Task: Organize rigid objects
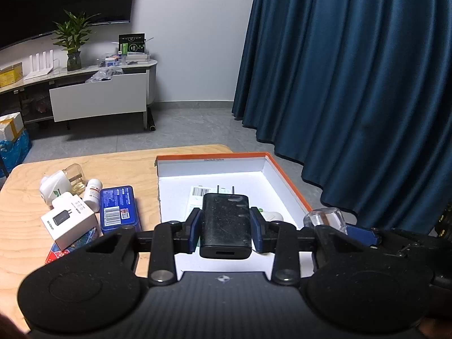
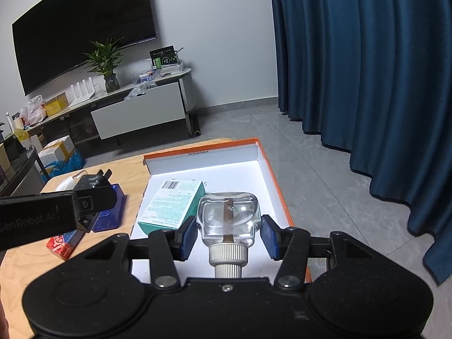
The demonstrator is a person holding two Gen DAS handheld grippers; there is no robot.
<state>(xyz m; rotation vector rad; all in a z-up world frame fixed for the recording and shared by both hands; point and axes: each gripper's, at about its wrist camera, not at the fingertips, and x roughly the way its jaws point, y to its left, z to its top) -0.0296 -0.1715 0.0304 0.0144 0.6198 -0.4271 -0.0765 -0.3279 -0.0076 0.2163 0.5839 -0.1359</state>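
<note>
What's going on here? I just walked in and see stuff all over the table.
A person is sorting small items into an orange-edged box. The left gripper holds a black charger; the right gripper holds a clear glass bottle, both over the box. A teal carton already lies inside. More boxes and a pill bottle wait on the table.

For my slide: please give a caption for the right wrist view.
Right gripper holds a clear glass bottle above the orange-rimmed box.
</note>
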